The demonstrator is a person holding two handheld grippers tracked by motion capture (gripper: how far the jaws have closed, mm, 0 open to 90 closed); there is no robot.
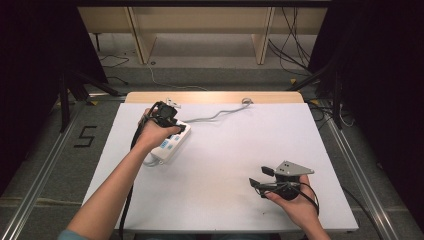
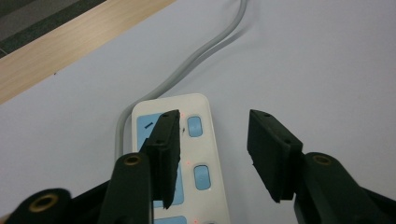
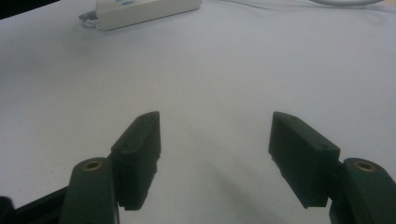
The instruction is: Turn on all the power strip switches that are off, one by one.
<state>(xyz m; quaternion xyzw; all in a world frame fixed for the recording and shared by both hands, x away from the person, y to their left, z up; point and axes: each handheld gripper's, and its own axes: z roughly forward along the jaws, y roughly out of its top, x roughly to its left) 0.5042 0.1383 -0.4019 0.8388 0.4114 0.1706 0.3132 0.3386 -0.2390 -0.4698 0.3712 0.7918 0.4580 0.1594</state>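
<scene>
**Left claw over the power strip, right claw idle**

A white power strip (image 1: 170, 142) lies on the left part of the white surface (image 1: 225, 165), slanted, with its grey cord (image 1: 215, 116) running from its far end toward the back edge of the surface. The strip carries pale blue switches (image 2: 194, 126) along its face, and small red lights glow beside them.

The left claw (image 2: 214, 156) is held directly above the strip's far end. Its jaws stand apart with nothing between them: in the left gripper view, one jaw sits over the strip's blue panel next to a switch, while the other hangs over bare surface to the side of the strip. Whether the jaw actually touches the strip cannot be told. In the high view the person's left hand (image 1: 152, 134) wraps the gripper right over the strip.

The right claw (image 3: 215, 154) is well apart from the strip, near the front right of the surface, held low in the person's right hand (image 1: 295, 202). Its jaws are spread wide and hold nothing. The right gripper view shows the strip far off at the top edge.
</scene>
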